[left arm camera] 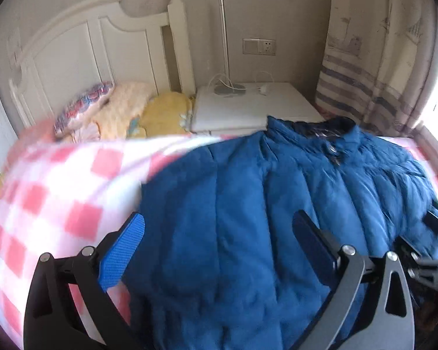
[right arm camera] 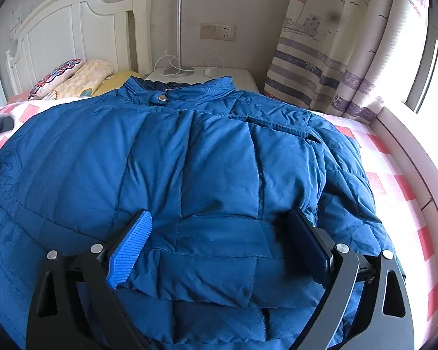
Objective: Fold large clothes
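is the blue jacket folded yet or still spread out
Mostly spread out: the blue jacket lies flat on the checked bedspread, collar toward the headboard, only its right side tucked inward.

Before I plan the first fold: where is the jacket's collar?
In the right wrist view the collar sits at the far end of the blue jacket, top centre, towards the white nightstand beside the headboard.

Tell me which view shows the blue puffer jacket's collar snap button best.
The right wrist view: the round metal snap button sits sharp and unobstructed on the collar of the blue quilted puffer jacket. The left wrist view is motion-blurred; the collar area shows only as a smeared, indistinct patch.
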Motion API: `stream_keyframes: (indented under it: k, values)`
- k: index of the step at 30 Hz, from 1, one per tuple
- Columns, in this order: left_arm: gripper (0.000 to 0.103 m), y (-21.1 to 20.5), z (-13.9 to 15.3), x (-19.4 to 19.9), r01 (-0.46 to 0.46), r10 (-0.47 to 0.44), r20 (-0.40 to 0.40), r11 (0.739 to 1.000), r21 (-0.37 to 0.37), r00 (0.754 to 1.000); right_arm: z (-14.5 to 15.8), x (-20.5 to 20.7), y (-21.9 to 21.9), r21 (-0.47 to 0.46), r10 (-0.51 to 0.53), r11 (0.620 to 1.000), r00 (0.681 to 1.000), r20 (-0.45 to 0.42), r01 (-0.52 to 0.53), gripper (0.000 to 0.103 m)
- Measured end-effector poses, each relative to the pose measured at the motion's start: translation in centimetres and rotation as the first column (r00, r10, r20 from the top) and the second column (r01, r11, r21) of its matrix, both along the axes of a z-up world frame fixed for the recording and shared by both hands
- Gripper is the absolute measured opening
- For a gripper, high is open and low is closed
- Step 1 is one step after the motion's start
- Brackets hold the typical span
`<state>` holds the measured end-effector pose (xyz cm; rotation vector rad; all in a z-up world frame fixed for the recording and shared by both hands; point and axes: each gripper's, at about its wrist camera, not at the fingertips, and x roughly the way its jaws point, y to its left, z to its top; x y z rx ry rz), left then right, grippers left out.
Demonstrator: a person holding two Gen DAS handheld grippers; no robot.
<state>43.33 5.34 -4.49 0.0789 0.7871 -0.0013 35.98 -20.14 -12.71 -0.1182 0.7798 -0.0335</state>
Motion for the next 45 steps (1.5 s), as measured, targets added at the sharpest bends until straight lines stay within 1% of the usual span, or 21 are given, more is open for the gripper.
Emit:
stream_keyframes:
  k: [2, 4, 5, 6, 10, 15, 17, 19, 21, 22, 24, 26, 27, 30, 33, 36, 38, 40, 42, 43, 45]
  values:
    - [0.1, 0.2, -1.8, 2.8, -0.016, 0.017, -0.088, 1.0, 0.008, 0.996, 0.0, 0.0, 0.0, 0.0, -0.001, 1.0, 1.0, 0.0, 0.001, 0.091]
    - [0.101, 0.8, -5.0, 5.1, -0.042, 0.044, -0.196, 0.999, 0.013, 0.98, 0.0, 0.0, 0.0, 0.002, 0.0, 1.0, 1.0, 0.0, 0.0, 0.091]
    - [0.101, 1.1, -6.2, 5.4, -0.028, 0.025, -0.205, 1.0, -0.011, 0.979, 0.0, 0.0, 0.0, 0.004, 0.002, 1.0, 1.0, 0.0, -0.002, 0.091]
    - [0.101, 1.2, -6.6, 5.2, -0.02, 0.016, -0.169, 1.0, -0.02, 0.986, 0.0, 0.0, 0.0, 0.005, 0.004, 1.0, 1.0, 0.001, -0.004, 0.091]
    - [0.101, 0.6, -6.7, 4.4, -0.027, 0.029, -0.136, 0.999, 0.022, 0.99, 0.0, 0.0, 0.0, 0.011, 0.005, 1.0, 1.0, 0.0, -0.005, 0.091]
    - [0.101, 0.8, -6.4, 3.8, -0.032, 0.033, -0.121, 0.999, 0.006, 0.992, 0.0, 0.0, 0.0, 0.017, 0.006, 1.0, 1.0, -0.001, -0.006, 0.092]
    - [0.1, 0.8, -6.0, 3.7, -0.058, 0.06, -0.108, 0.998, 0.026, 0.992, 0.0, 0.0, 0.0, 0.016, 0.005, 1.0, 1.0, -0.001, -0.005, 0.092]
    - [0.1, 0.5, -4.3, 1.8, -0.081, 0.082, -0.036, 0.996, 0.043, 0.996, 0.0, 0.0, -0.1, 0.017, 0.006, 1.0, 1.0, -0.001, -0.006, 0.092]
    - [0.1, -0.3, -2.7, -1.1, -0.024, 0.024, 0.019, 1.0, 0.006, 1.0, 0.0, 0.0, -0.1, 0.018, 0.007, 1.0, 1.0, -0.001, -0.007, 0.092]
    - [0.1, -0.8, -2.4, -2.1, -0.004, 0.004, 0.025, 1.0, 0.008, 1.0, 0.0, 0.0, 0.0, 0.018, 0.007, 1.0, 1.0, 0.0, -0.007, 0.092]
    - [0.1, -1.8, -2.6, -3.7, 0.033, -0.034, 0.017, 0.999, 0.043, 0.999, 0.0, 0.0, -0.1, 0.018, 0.008, 1.0, 1.0, 0.0, -0.008, 0.092]
    - [0.101, -2.7, -4.6, -4.5, 0.069, -0.066, -0.036, 0.993, 0.101, 0.997, 0.1, 0.0, -0.1, 0.018, 0.008, 1.0, 1.0, 0.0, -0.008, 0.092]
    - [0.101, -2.7, -5.7, -4.7, 0.084, -0.081, -0.03, 0.99, 0.109, 0.996, 0.1, 0.0, -0.1, 0.018, 0.008, 1.0, 1.0, 0.0, -0.008, 0.092]
    - [0.101, -1.8, -5.9, -4.6, 0.081, -0.079, -0.041, 0.996, 0.042, 0.996, 0.2, -0.2, 0.0, 0.008, 0.006, 1.0, 1.0, 0.009, -0.006, 0.093]
    - [0.101, -2.1, -6.1, -4.6, 0.08, -0.077, -0.041, 0.995, 0.065, 0.996, 0.8, -0.9, -0.2, 0.033, -0.008, 0.999, 0.999, 0.036, 0.007, 0.093]
    - [0.101, -2.4, -6.2, -4.7, 0.076, -0.073, -0.04, 0.993, 0.086, 0.997, 3.2, -1.9, -0.5, 0.1, -0.035, 0.995, 0.992, 0.123, 0.023, 0.093]
    - [0.101, -2.2, -6.2, -4.6, 0.077, -0.073, -0.042, 0.994, 0.081, 0.996, 4.6, -1.2, -0.3, 0.088, -0.025, 0.996, 0.989, 0.143, 0.012, 0.093]
    - [0.101, -2.2, -6.2, -4.4, 0.077, -0.074, -0.042, 0.994, 0.079, 0.996, 5.2, 0.6, -0.1, 0.026, -0.022, 0.999, 0.993, 0.118, 0.019, 0.093]
    - [0.101, -2.1, -6.2, -4.3, 0.077, -0.074, -0.042, 0.994, 0.076, 0.996, 4.7, 2.8, -0.2, -0.033, -0.036, 0.999, 0.997, 0.073, 0.038, 0.093]
    - [0.101, -2.1, -6.2, -4.3, 0.077, -0.074, -0.042, 0.994, 0.074, 0.996, 3.8, 4.2, -0.5, -0.035, -0.038, 0.999, 0.999, 0.031, 0.039, 0.093]
    - [0.101, -2.0, -6.2, -4.3, 0.078, -0.075, -0.042, 0.994, 0.071, 0.996, 1.4, 5.9, -1.4, -0.003, -0.027, 1.0, 0.999, -0.044, 0.026, 0.099]
